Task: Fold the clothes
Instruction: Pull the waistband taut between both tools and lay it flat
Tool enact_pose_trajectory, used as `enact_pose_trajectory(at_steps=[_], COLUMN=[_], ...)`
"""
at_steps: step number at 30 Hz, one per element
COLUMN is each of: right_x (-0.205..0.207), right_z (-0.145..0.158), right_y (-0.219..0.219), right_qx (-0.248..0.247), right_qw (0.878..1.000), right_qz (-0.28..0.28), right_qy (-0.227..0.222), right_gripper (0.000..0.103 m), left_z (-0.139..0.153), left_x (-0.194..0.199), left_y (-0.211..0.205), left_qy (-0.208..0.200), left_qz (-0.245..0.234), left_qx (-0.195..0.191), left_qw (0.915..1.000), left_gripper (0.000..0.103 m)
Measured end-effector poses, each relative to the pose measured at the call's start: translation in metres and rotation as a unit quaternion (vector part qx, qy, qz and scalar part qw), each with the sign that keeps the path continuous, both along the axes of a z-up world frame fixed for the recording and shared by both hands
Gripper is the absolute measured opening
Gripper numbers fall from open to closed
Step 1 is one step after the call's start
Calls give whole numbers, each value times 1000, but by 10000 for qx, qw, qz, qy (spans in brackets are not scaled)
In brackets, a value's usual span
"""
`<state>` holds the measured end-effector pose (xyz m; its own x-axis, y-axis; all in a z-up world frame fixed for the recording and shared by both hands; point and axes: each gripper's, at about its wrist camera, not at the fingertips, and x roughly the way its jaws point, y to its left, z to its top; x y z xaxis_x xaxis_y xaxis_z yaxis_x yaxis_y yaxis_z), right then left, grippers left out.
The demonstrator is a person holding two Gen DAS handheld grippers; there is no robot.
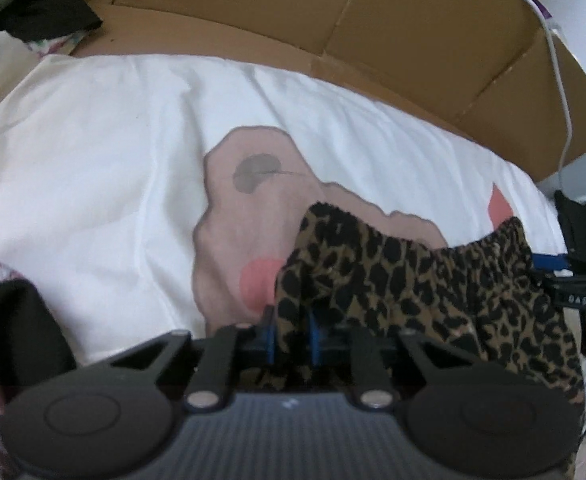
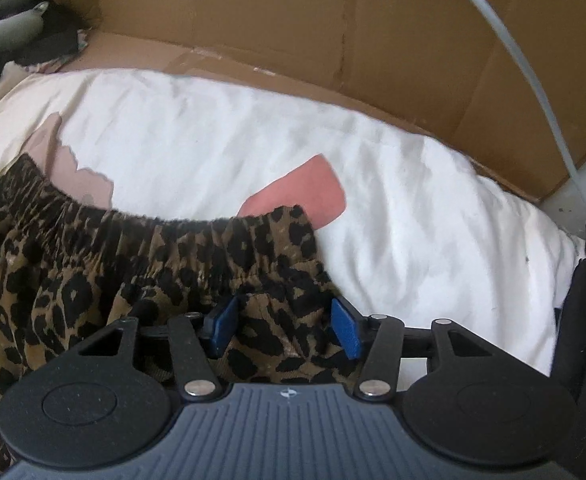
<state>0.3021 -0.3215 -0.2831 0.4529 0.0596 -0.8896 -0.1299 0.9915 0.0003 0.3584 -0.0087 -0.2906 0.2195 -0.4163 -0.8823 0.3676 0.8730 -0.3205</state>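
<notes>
**Leopard-print garment: fold barely begun**

Item: leopard-print garment [image 2: 93,280] with gathered elastic waistband, thin, soft, rumpled.
Location: on a white bed sheet [image 1: 93,160], bunched at and beneath both sets of fingers.
Left gripper [image 1: 292,330]: fingers narrow, pinching a raised fold of the cloth.
Right gripper [image 2: 283,326]: fingers wide, cloth between them, not pressed.
Progress, as judged: no neat crease visible; flattening and folding remain.
</notes>
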Motion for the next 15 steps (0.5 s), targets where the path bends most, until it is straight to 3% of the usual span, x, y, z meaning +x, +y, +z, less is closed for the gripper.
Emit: enact_pose_trajectory(at_steps=[4,8,11,13,15], right_x=[-4,4,3,-1,-5], right_z=[15,2,-3,-3,-2], right_y=[0,-3,-5,-1,4], right_qx=[-297,-149,1,46,-29], right_qw=[9982,9998,9996,9996,9996], right_qz=[1,15,-180,-93,171], right_qy=[-518,-144,-211,-258,-240], right_gripper=[59,59,58,35,23], left_z=[1,-3,-2,0,5], left_x=[3,5,2,-3,-9], left_y=[1,0,0,2,3], left_qy=[81,156,97,-11,-147], left_qz=[91,227,222,195,212], left_qx=[-116,-206,-286,-342,-347], left_qw=[9999,9994,9993,9992,9991], left_gripper=[18,19,13,7,3])
